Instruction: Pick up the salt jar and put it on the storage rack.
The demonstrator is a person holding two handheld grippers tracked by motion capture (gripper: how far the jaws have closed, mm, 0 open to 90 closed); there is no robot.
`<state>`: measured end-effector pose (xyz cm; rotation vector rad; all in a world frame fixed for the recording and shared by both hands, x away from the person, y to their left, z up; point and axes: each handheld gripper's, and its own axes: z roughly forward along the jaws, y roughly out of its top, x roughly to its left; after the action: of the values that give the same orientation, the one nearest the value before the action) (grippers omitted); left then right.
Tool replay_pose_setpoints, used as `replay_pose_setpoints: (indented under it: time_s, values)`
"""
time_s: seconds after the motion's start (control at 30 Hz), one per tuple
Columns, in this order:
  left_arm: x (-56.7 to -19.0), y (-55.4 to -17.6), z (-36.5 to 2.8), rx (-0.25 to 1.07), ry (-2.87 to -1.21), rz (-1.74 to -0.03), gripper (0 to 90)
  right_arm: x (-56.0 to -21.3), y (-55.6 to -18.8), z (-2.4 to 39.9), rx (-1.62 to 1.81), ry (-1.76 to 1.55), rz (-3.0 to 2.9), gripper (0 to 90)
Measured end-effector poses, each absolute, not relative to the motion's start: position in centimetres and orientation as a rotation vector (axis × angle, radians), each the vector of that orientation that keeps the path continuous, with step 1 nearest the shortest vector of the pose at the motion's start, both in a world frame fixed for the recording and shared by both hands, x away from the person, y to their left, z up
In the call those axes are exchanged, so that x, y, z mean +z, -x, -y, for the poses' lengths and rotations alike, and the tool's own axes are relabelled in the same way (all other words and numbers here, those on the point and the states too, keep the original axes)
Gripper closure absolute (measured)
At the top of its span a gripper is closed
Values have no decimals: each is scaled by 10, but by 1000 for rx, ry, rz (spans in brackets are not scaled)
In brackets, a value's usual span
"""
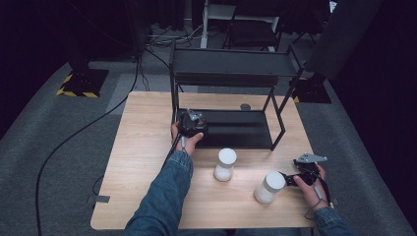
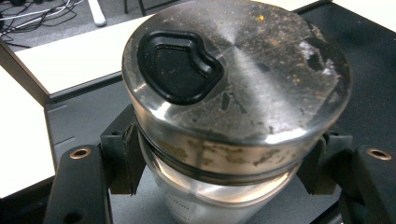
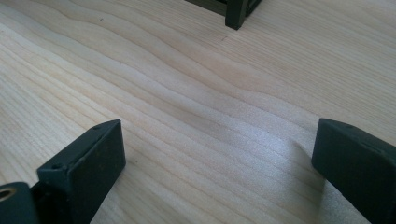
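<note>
A glass jar with a scuffed steel lid (image 2: 243, 65) and a black rubber tab stands on the black lower shelf (image 2: 79, 126). My left gripper (image 2: 224, 168) is shut on it, one jaw pressing each side just under the lid. In the high view the left gripper (image 1: 191, 125) sits at the front left corner of the rack's lower shelf (image 1: 241, 130), and the jar is hidden under it. My right gripper (image 3: 219, 158) is open over bare wood, nothing between its jaws. In the high view the right gripper (image 1: 294, 178) is just right of a white jar (image 1: 269, 187).
A second white jar (image 1: 225, 164) stands mid-table in front of the rack. The black two-level rack's top shelf (image 1: 231, 61) overhangs the lower one, with thin legs (image 1: 281, 123) at its corners. The wooden table (image 1: 142, 147) has bare room at left.
</note>
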<state>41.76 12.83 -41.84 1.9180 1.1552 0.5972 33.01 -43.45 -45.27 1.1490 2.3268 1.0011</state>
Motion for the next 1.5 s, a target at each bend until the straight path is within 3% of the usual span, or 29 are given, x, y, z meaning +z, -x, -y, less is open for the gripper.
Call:
replay_pose_setpoints:
  time_s: [0.8, 0.97, 1.5]
  values:
    - [-414, -419, -125, 582, -1945, -1193, 290, -453, -330, 434, 1002, -1150, -2326, 27]
    - [-415, -415, -129, 586, -1874, -1184, 209, -453, -330, 434, 1002, -1150, -2326, 27]
    - [-408, -398, -135, 661, -1777, -1095, 195, -453, -330, 434, 1002, -1150, -2326, 27]
